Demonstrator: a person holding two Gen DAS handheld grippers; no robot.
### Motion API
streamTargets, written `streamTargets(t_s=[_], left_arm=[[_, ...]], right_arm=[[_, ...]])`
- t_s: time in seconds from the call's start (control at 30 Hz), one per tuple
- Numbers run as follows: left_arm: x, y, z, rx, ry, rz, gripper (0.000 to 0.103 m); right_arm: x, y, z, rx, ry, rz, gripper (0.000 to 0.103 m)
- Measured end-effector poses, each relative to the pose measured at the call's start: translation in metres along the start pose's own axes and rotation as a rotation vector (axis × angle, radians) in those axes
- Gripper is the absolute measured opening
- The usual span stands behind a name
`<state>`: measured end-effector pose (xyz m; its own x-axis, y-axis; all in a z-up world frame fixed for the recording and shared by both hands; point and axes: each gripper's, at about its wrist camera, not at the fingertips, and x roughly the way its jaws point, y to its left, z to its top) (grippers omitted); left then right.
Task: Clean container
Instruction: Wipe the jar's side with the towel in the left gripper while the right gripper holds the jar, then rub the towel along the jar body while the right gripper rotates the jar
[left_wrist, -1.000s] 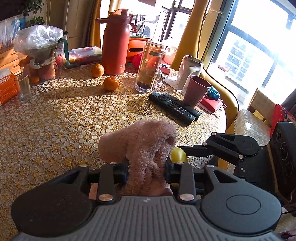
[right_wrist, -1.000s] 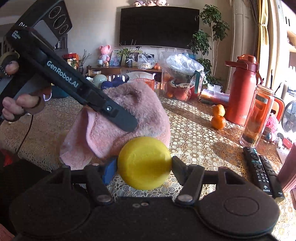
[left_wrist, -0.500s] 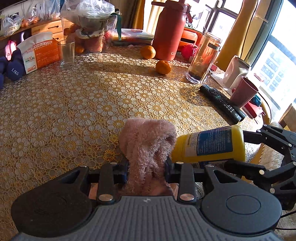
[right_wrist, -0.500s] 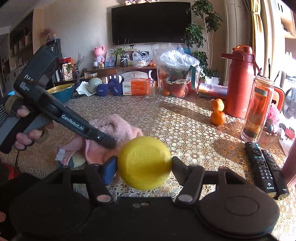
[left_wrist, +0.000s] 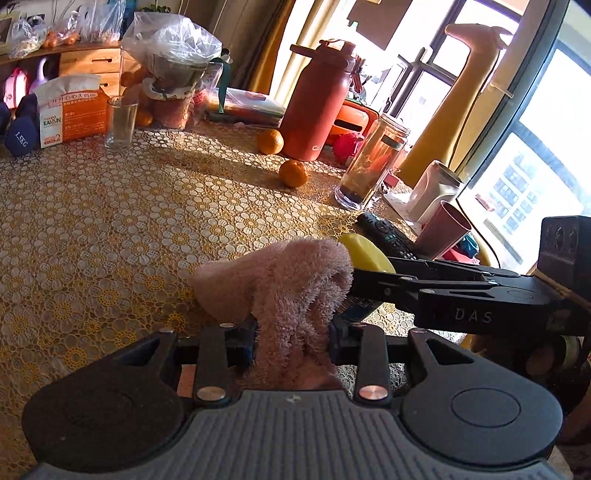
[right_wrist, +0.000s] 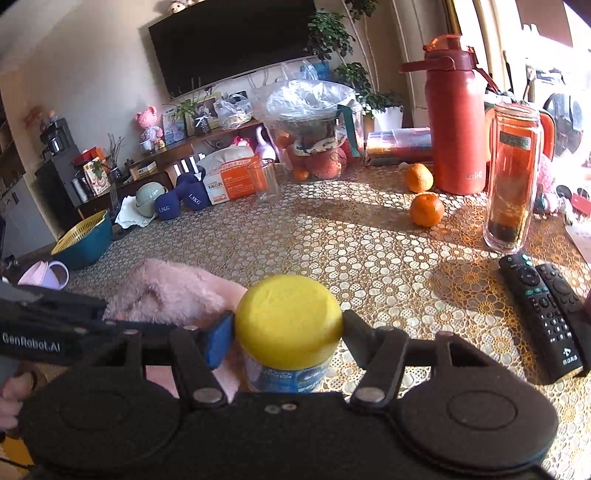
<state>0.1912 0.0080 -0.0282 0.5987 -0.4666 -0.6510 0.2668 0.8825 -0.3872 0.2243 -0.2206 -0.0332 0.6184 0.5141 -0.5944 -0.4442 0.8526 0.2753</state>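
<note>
Left gripper (left_wrist: 291, 341) clamps pink cloth (left_wrist: 291, 280); right gripper (right_wrist: 288, 332) pinches yellow-lidded container (right_wrist: 288, 314)

two hand-held grippers: the left (left_wrist: 291, 343) and the right (right_wrist: 288, 332). one pink cloth (left_wrist: 291, 280). one yellow-lidded container (right_wrist: 288, 314). on the desk (right_wrist: 332, 251): two loose oranges, one (right_wrist: 418, 178) behind the other (right_wrist: 426, 209). two remotes, one (right_wrist: 539, 314) beside the other (right_wrist: 565, 291). one red flask (right_wrist: 456, 125). one tall glass jar (right_wrist: 513, 177). one clear tumbler (right_wrist: 264, 181). one orange box (right_wrist: 229, 181). one bagged bundle (right_wrist: 314, 125). two blue dumbbells (right_wrist: 181, 201). one maroon cup (left_wrist: 445, 230) and one white jug (left_wrist: 434, 192). one yellow-and-teal basket (right_wrist: 83, 240).
</note>
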Motion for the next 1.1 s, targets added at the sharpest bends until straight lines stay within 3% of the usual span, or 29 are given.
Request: streamTargets(t_s=[0.27, 0.67, 0.9, 1.1], left_arm=[[0.036, 0.009, -0.003, -0.026, 0.044, 0.057, 0.034], [0.028, 0.005, -0.006, 0.009, 0.045, 0.094, 0.034], [0.011, -0.005, -0.008, 0.055, 0.050, 0.086, 0.034], [-0.011, -0.031, -0.005, 0.122, 0.033, 0.017, 0.034]], right_arm=[[0.001, -0.011, 0.003, 0.073, 0.026, -0.012, 0.062], [-0.022, -0.038, -0.019, 0.115, 0.033, 0.082, 0.062], [-0.039, -0.017, -0.045, -0.114, 0.045, 0.084, 0.062], [-0.046, 0.028, -0.072, -0.466, 0.018, -0.004, 0.062]])
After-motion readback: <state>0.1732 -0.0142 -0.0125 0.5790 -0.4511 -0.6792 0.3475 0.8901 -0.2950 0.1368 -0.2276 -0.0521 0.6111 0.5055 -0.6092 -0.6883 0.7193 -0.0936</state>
